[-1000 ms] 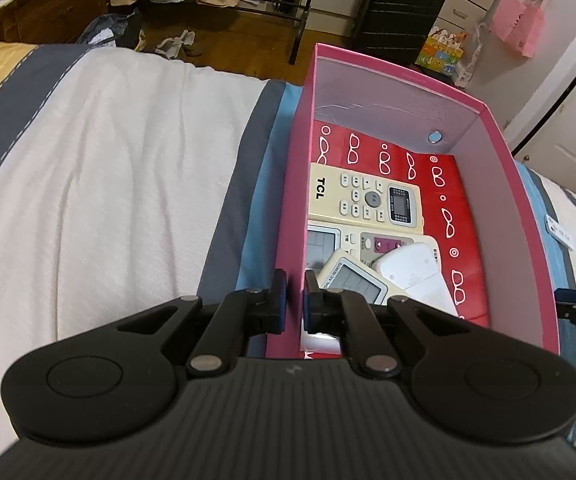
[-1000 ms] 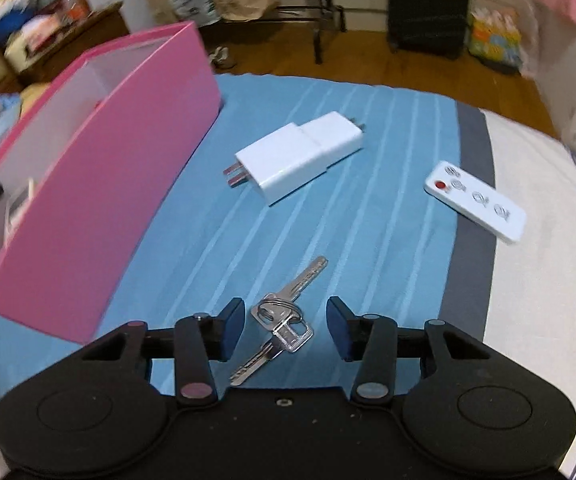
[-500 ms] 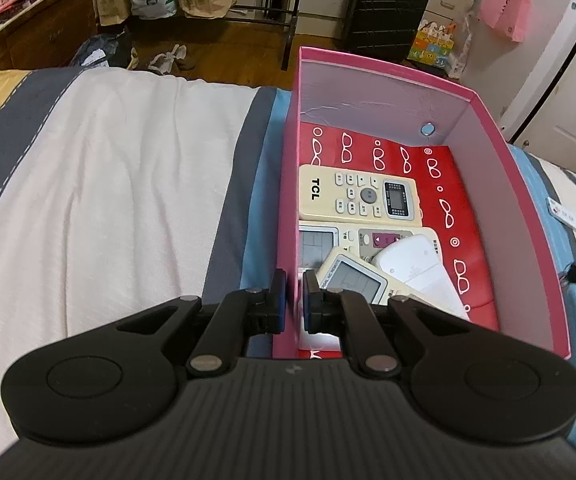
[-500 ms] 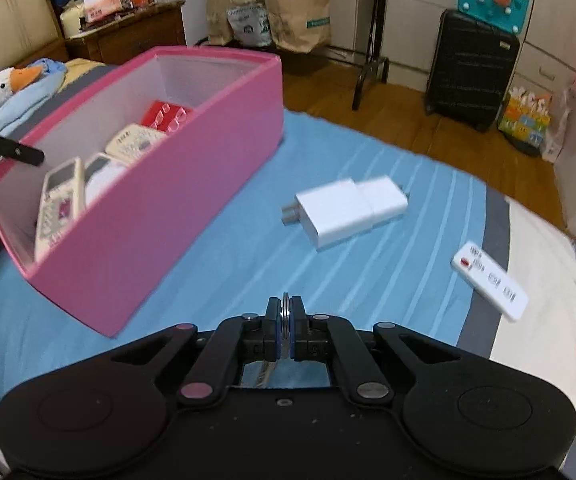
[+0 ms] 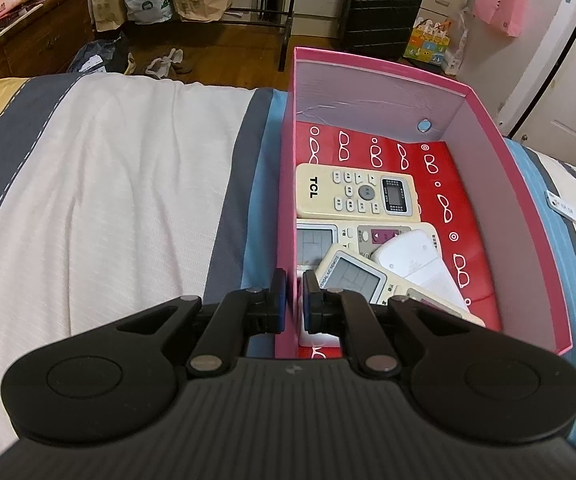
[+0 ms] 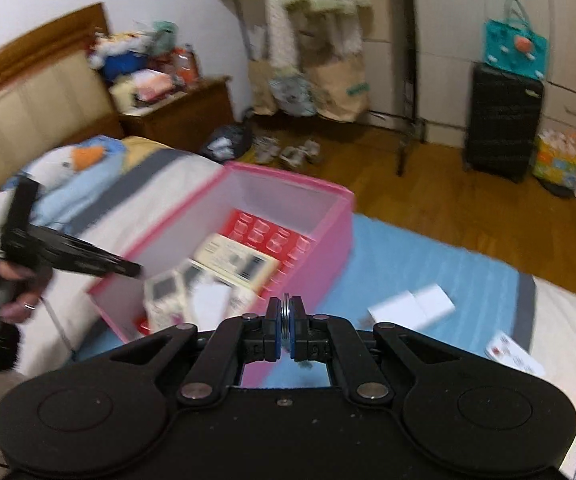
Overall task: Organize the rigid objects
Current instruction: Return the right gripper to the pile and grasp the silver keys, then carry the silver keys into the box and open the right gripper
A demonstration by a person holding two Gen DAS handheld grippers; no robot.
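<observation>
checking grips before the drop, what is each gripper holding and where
Right gripper: key ring, pinched edge-on. Left gripper: pink box, clamped on its near left wall.

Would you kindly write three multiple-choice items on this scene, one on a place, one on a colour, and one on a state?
1. Where does the TCL remote lie?
A. inside the box
B. on the white bedspread
C. on the wooden floor

2. What colour is the outside of the box?
A. green
B. pink
C. black

3. What is the right gripper doing?
A. standing wide open over the charger
B. shut on nothing
C. shut on a key ring

Answers:
1. A: the remote rests on the red lining within the box walls.
2. B: the right wrist view shows pink outer walls.
3. C: the metal ring sits clamped between the jaws, while the white charger lies apart on the blue sheet.
</observation>
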